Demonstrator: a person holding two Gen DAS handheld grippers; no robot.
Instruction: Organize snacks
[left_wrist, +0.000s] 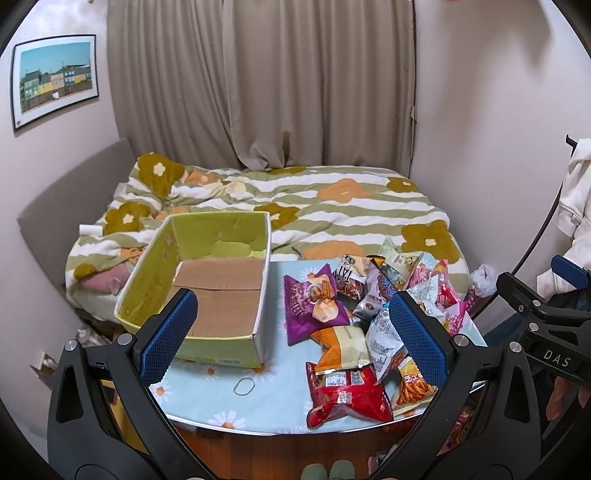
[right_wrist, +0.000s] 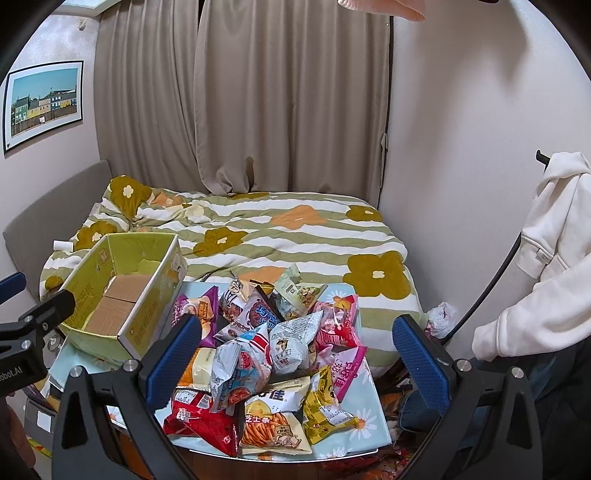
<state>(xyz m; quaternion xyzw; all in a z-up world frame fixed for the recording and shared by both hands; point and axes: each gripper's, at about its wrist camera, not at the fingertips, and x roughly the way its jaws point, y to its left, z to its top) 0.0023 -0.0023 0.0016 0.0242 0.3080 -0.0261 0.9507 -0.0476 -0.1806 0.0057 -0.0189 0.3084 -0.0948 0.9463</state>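
Note:
A pile of snack bags lies on the right half of a small table with a daisy-print cloth. A purple bag and a red bag lie at its edges. To the left stands an open yellow-green cardboard box, with only its brown bottom flaps showing inside. My left gripper hovers open above the table between box and pile, holding nothing. My right gripper hangs open over the pile, also holding nothing.
A bed with a flowered striped duvet lies right behind the table. Beige curtains hang behind it. A white hoodie hangs at the right. A rubber band lies on the cloth. Two feet in slippers stand below.

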